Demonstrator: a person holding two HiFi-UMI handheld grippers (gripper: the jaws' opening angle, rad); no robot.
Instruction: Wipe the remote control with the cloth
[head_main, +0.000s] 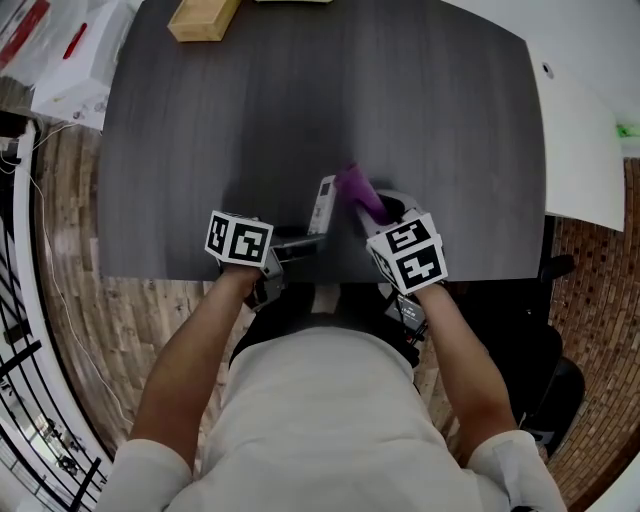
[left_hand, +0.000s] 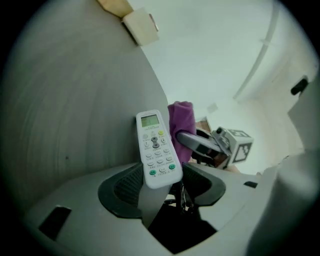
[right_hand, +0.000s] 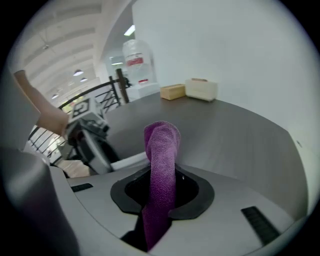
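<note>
The white remote control (left_hand: 156, 149), with a small screen and several buttons, is clamped by its lower end in my left gripper (left_hand: 161, 184) and is held just above the dark table (head_main: 200, 150). In the head view the remote control (head_main: 323, 205) points away from me. My right gripper (right_hand: 162, 192) is shut on a purple cloth (right_hand: 161, 160) that stands up out of its jaws. The cloth (head_main: 358, 192) sits right beside the remote's right edge; whether they touch I cannot tell. From the left gripper view the cloth (left_hand: 181, 125) shows behind the remote.
A wooden box (head_main: 203, 18) lies at the table's far edge, and a cream box (right_hand: 201, 89) beside it. A white table (head_main: 580, 150) adjoins on the right. The dark table's near edge (head_main: 300, 278) runs under both grippers. A black railing (head_main: 20, 400) stands on the left.
</note>
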